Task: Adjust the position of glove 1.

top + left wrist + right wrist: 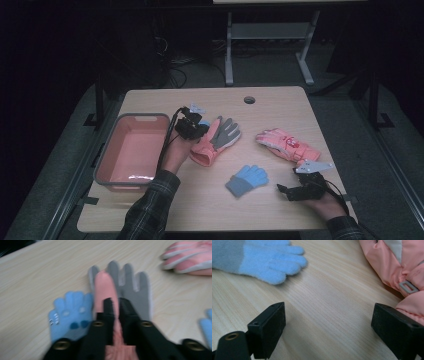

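A pink glove with a grey palm [216, 140] lies left of the table's centre. My left gripper [196, 127] is shut on its pink thumb [105, 285], with the grey fingers [132, 282] spread beyond the jaws. Beside it lies a small blue glove with printed dots [70, 312]. A second blue glove [247, 180] [267, 260] lies near the front. A second pink glove [287, 145] [397, 260] lies at the right. My right gripper [285, 190] [328, 322] rests open over bare wood between those two, with nothing between its jaws.
A pink bin with a grey rim [132, 150] stands at the table's left side, close to my left forearm. The wooden table [270, 107] has a round cable hole [249, 99] near its far edge. Another desk's legs stand on the floor beyond.
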Motion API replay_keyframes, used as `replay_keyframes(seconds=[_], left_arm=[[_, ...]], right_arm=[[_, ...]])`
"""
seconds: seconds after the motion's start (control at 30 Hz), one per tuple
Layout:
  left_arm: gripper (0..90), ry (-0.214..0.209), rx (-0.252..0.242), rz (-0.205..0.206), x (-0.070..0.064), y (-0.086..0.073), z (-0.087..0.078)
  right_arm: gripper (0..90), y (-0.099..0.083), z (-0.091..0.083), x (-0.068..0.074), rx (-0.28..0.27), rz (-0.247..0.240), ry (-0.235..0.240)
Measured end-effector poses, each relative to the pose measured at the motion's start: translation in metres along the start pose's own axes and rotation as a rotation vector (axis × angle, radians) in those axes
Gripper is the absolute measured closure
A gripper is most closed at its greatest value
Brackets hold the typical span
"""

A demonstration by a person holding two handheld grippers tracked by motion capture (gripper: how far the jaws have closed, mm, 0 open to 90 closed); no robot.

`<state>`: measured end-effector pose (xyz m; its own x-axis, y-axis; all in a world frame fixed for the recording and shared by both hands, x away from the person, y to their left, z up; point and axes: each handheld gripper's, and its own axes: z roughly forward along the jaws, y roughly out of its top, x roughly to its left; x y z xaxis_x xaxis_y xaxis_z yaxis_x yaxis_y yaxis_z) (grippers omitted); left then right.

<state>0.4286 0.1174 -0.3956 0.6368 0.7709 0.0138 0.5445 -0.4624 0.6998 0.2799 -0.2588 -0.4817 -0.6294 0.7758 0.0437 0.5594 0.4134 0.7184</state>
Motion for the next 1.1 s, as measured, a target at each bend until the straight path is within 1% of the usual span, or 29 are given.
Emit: replay_keyframes(seconds=[0.03, 0.07, 0.1, 0.13, 0.17, 0.23, 0.27, 0.3, 0.37, 0.43, 0.47, 0.5, 0.53, 0.57, 0.63, 0.67, 0.7, 0.73, 0.77, 0.87, 0.97, 1.03, 1.07, 1.1], left_arm=[[89.6, 0.017, 0.013, -0.013, 0.002, 0.0, 0.003], [89.7, 0.026, 0.025, -0.014, 0.004, 0.0, 0.005], [89.7, 0.032, 0.041, -0.024, 0.007, -0.001, 0.008], [89.7, 0.039, 0.043, -0.03, 0.007, -0.001, 0.01], [89.6, 0.049, 0.056, -0.029, 0.008, -0.002, 0.014], [89.6, 0.053, 0.069, -0.034, 0.009, -0.003, 0.019], [89.6, 0.052, 0.086, -0.045, 0.01, -0.005, 0.023], [89.6, 0.047, 0.092, -0.046, 0.01, -0.006, 0.026], [89.6, 0.023, 0.108, -0.048, 0.01, -0.009, 0.031], [89.6, 0.016, 0.118, -0.037, 0.007, -0.011, 0.034], [89.6, 0.0, 0.115, -0.042, 0.006, -0.011, 0.036], [89.6, -0.026, 0.111, -0.047, 0.004, -0.011, 0.037], [89.6, -0.026, 0.111, -0.047, 0.004, -0.011, 0.037], [89.6, -0.037, 0.103, -0.027, -0.001, -0.01, 0.038], [89.6, -0.045, 0.096, -0.031, -0.003, -0.009, 0.039], [89.6, -0.069, 0.099, -0.028, -0.007, -0.007, 0.041], [89.6, -0.08, 0.089, -0.03, -0.012, -0.006, 0.043], [89.6, -0.085, 0.096, -0.015, -0.014, -0.005, 0.044], [89.6, -0.089, 0.087, -0.018, -0.018, -0.004, 0.045], [89.6, -0.102, 0.085, 0.003, -0.027, 0.001, 0.05], [89.6, -0.113, 0.082, 0.01, -0.034, 0.005, 0.054], [89.6, -0.117, 0.081, 0.012, -0.035, 0.005, 0.054], [89.5, -0.112, 0.075, 0.017, -0.035, 0.007, 0.054], [89.5, -0.107, 0.07, 0.016, -0.033, 0.007, 0.053]], right_arm=[[11.7, 0.0, 0.0, 0.0, 0.0, 0.0, 0.0], [11.8, 0.0, 0.0, 0.0, 0.0, 0.0, 0.0], [11.8, 0.0, 0.0, 0.0, 0.0, 0.0, 0.0], [11.8, 0.0, 0.0, 0.0, 0.0, 0.0, 0.0], [11.8, 0.0, 0.0, 0.0, 0.0, 0.0, 0.0], [11.8, 0.0, 0.0, 0.0, 0.0, 0.0, 0.0], [11.8, 0.0, 0.0, 0.0, 0.0, 0.0, 0.0], [11.8, 0.0, 0.0, 0.0, 0.0, 0.0, 0.0], [11.8, 0.0, 0.0, 0.0, 0.0, 0.0, 0.0], [11.8, 0.0, 0.0, 0.0, 0.0, 0.0, 0.0], [11.8, 0.0, 0.0, 0.0, 0.0, 0.0, 0.0], [11.8, 0.0, 0.0, 0.0, 0.0, 0.0, 0.0], [11.8, 0.0, 0.0, 0.0, 0.0, 0.0, 0.0], [11.8, 0.0, 0.0, 0.0, 0.0, 0.0, 0.0], [11.8, 0.0, 0.0, 0.0, 0.0, 0.0, 0.0], [11.8, 0.0, 0.0, 0.0, 0.0, -0.001, 0.0], [11.8, 0.0, 0.0, 0.0, 0.0, -0.001, 0.0], [11.8, 0.0, 0.0, 0.0, 0.0, 0.0, 0.0], [11.8, 0.0, 0.0, 0.0, 0.0, 0.0, 0.0], [11.8, 0.0, 0.0, 0.0, 0.0, 0.0, 0.0], [11.8, 0.0, 0.0, 0.0, 0.0, 0.0, 0.0], [11.8, 0.0, 0.0, 0.0, 0.0, 0.0, 0.0], [11.8, 0.0, 0.0, 0.0, 0.0, -0.001, -0.001], [11.8, 0.0, 0.0, 0.0, 0.0, 0.0, -0.001]])
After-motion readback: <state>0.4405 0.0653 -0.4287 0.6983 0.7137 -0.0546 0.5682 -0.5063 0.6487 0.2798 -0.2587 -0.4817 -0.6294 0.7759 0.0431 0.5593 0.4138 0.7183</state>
